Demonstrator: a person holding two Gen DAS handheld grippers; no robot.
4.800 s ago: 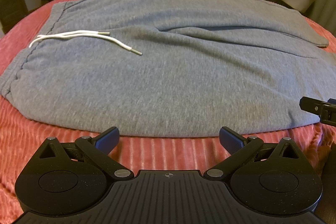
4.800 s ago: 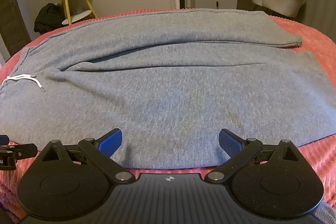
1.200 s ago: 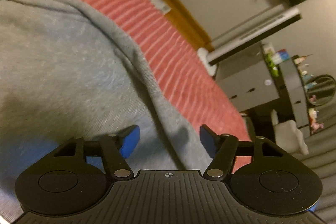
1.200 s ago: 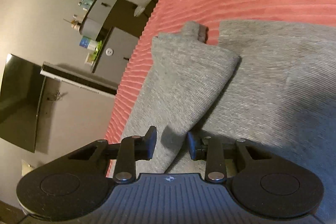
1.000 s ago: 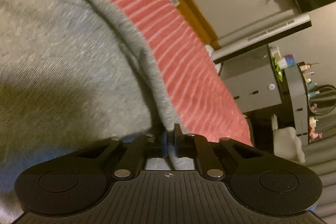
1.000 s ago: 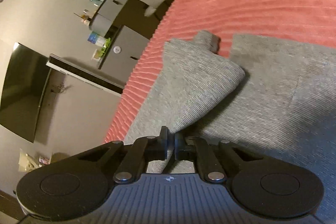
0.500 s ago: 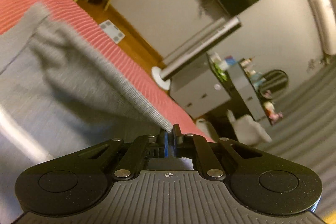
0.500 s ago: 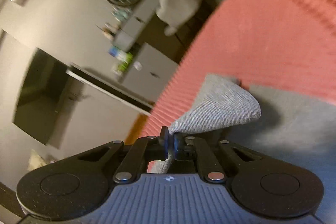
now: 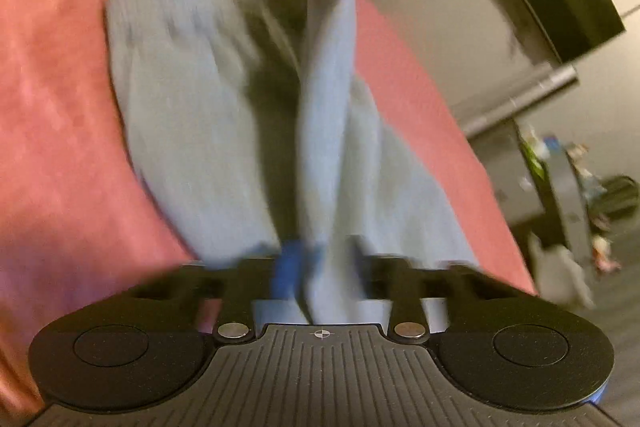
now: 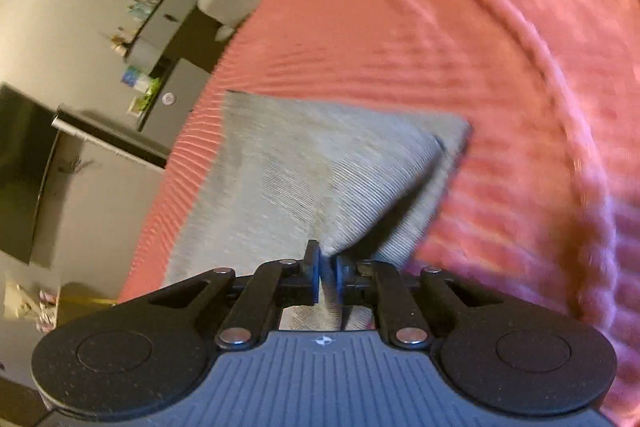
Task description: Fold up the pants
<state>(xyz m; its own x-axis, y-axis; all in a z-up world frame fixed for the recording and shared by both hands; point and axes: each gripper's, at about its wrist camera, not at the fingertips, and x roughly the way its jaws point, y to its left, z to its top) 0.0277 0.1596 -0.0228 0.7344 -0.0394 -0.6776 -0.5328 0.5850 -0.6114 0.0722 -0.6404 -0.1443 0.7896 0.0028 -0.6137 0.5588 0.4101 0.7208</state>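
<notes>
grey pants (image 10: 312, 167) in right gripper (image 10: 328, 277) (jaws pinched)

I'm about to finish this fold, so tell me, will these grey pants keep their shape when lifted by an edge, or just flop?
Probably flop: the grey pants sag into a soft peak from the right gripper. They likely drape rather than hold flat, hanging as a limp strip past the left gripper. The ribbed red bedspread may drag on them.

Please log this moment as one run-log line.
left gripper: opening, pants between pads | right gripper: pinching pants | bed: fold underway
</notes>
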